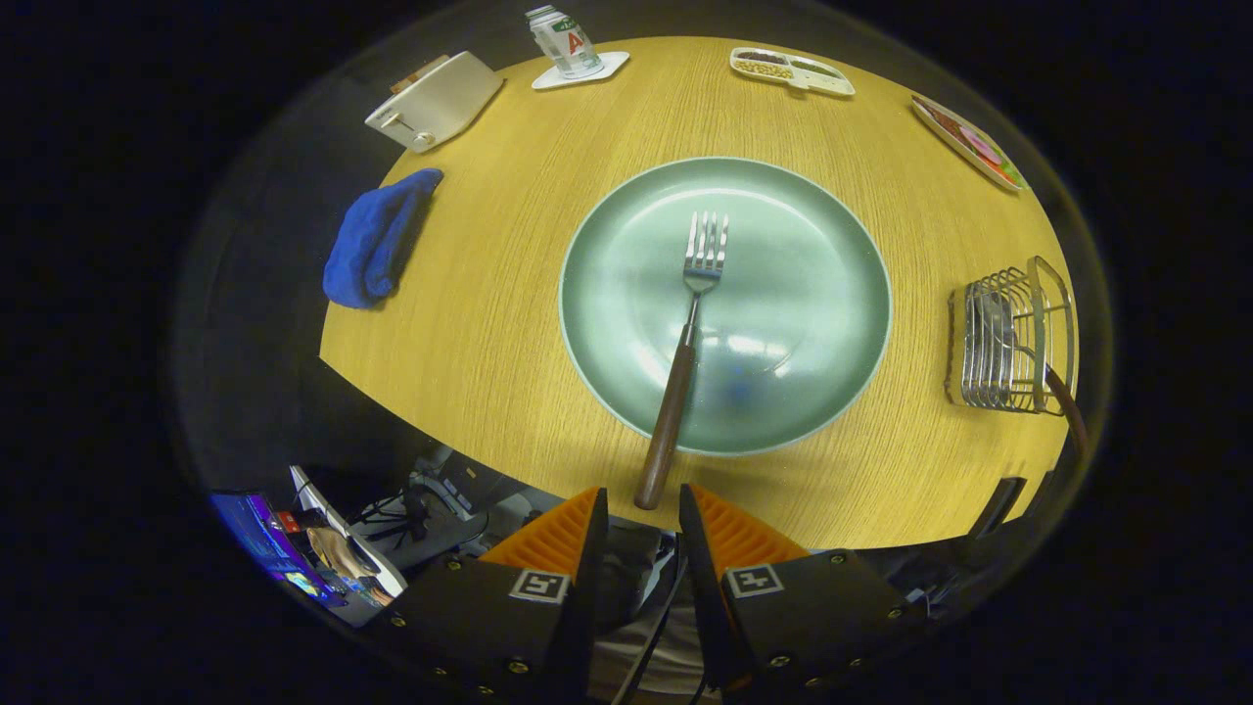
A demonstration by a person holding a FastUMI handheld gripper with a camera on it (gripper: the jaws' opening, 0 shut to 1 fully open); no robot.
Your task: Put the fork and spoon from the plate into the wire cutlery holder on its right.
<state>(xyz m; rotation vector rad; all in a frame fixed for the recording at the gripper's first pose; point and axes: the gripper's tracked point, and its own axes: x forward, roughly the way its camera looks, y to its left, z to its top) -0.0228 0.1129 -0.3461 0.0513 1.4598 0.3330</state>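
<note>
Over in the wire cutlery holder [1008, 343] one brown-handled utensil's parked, probably the spoon; my gripper [643, 504] hangs open, empty, before the wooden-handled steel fork [685, 362] on the round green plate [832, 294].

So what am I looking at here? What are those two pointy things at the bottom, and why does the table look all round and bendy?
Those two pointy things are the fingers of a gripper, a grabbing tool that a person holds in one hand. The camera rides on the tool and looks out along the fingers. Its lens bends everything, so the wooden table looks curved.

The fingers are open and hold nothing. Just ahead of them a fork lies on a green plate, its handle pointing back at the gap between them. To the plate's right stands a wire cutlery holder with a brown handle sticking out, probably the spoon's. Also on the table: a blue cloth, a toaster, a bottle and two snack trays.
</note>
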